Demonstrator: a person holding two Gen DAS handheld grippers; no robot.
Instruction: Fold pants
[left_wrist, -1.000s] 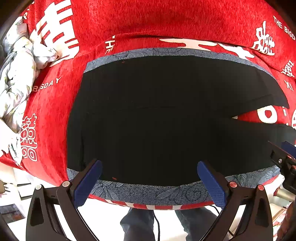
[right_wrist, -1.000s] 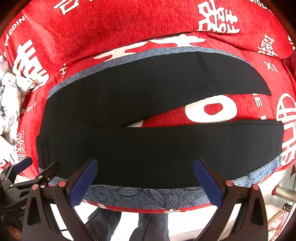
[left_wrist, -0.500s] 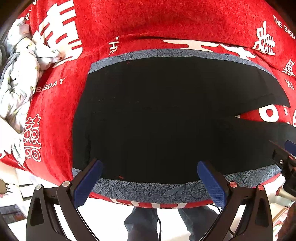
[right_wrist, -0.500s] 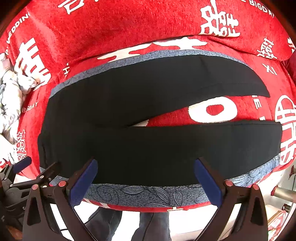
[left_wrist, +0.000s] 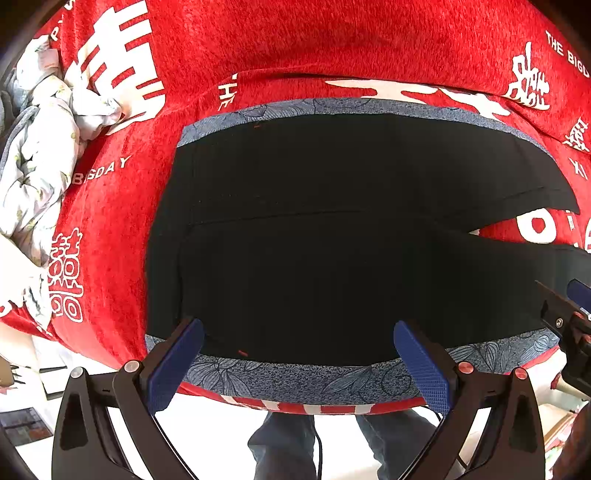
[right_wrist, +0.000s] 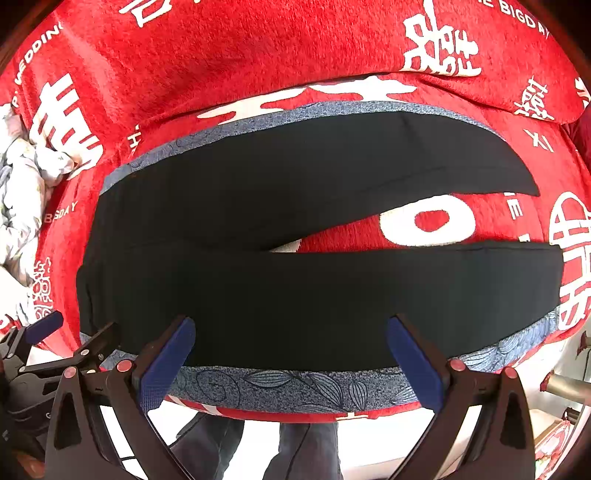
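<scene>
Black pants are laid flat on a blue-grey floral mat over a red printed cover. Crumpled white bedding is shown fully only by the left view, both spread legs only by the right. Left hand-held gripper and right hand-held gripper are held wide, empty.

Left gripper drifted leftward and slightly lower over the black pants, waistband edge now nearer mid-view, right gripper eased down a touch, both empty
</scene>
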